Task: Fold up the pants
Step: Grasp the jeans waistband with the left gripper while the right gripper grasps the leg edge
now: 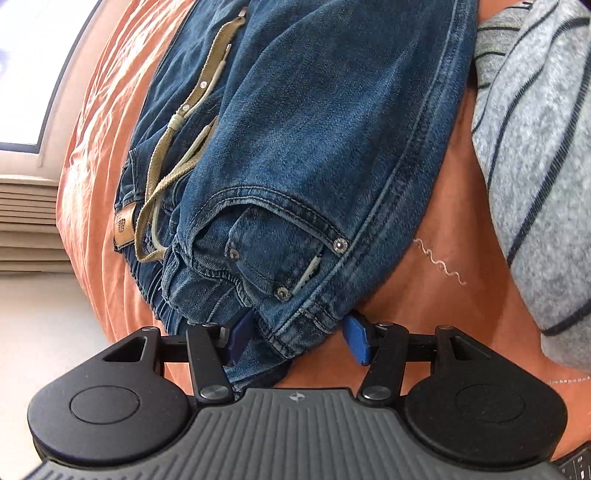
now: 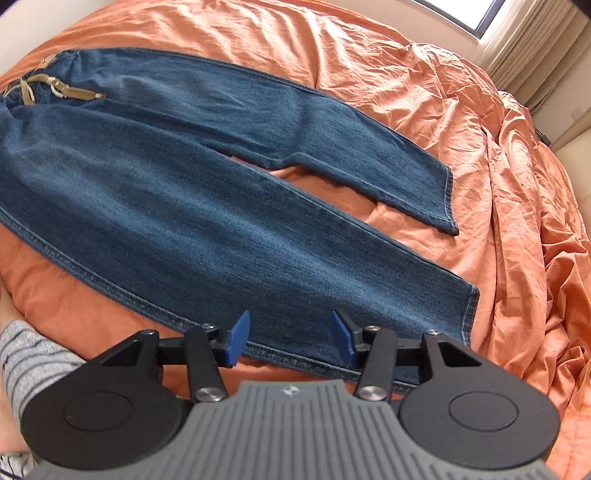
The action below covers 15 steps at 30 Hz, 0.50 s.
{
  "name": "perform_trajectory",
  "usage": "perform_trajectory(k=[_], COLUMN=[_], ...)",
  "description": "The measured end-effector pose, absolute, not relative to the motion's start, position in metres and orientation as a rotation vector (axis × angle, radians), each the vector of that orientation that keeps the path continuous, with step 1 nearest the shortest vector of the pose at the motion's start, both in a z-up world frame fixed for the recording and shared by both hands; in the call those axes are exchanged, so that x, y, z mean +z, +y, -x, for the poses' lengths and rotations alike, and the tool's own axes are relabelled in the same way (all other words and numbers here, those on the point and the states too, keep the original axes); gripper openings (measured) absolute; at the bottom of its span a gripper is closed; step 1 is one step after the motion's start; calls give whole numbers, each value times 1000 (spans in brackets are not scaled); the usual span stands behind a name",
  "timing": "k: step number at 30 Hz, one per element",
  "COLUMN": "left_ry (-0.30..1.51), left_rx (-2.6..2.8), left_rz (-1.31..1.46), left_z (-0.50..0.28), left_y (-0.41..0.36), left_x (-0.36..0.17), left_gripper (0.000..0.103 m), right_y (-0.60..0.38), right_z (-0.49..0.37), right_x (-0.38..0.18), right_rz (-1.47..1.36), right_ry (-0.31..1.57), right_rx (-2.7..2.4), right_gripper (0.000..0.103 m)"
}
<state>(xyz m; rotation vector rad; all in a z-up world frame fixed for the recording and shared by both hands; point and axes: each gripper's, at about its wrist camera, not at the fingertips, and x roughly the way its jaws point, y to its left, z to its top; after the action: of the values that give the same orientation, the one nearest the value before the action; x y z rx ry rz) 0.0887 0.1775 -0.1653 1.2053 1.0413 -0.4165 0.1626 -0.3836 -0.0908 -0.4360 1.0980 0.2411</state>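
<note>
Left gripper [image 1: 297,339] astride jeans [image 1: 295,147] waistband | right gripper [image 2: 290,338]: legs spread

Daylit bedroom. Wrinkled orange sheet [image 2: 424,96] over the bed. Bright window [image 2: 469,13] at upper right, pale curtain [image 2: 532,55] just beside it. Horizontal slats [image 1: 26,221] below another window [image 1: 26,66]; pale floor [image 1: 40,325].

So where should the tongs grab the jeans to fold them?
Best guess: the left tongs pinch the waistband corner by the pocket, from the near edge, where the jeans bunch thick between the open jaws. The right tongs take the near leg's side seam from the bed's near side.
</note>
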Motion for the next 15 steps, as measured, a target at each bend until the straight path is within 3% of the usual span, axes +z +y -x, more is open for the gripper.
perform_trajectory(k=[2, 7, 15], left_ry=[1044, 983, 845], left_rx=[-404, -327, -74], left_rz=[-1157, -953, -575], left_z=[-90, -95, -117], left_y=[179, 182, 181], left_x=[-160, -122, -62], left_gripper=[44, 23, 18], right_y=[-390, -408, -411], right_z=[-162, -159, -161], right_x=[-95, -114, -156], right_rz=[491, 650, 814], right_ry=[1136, 1194, 1232], right_rx=[254, 299, 333], right_gripper=[42, 40, 42])
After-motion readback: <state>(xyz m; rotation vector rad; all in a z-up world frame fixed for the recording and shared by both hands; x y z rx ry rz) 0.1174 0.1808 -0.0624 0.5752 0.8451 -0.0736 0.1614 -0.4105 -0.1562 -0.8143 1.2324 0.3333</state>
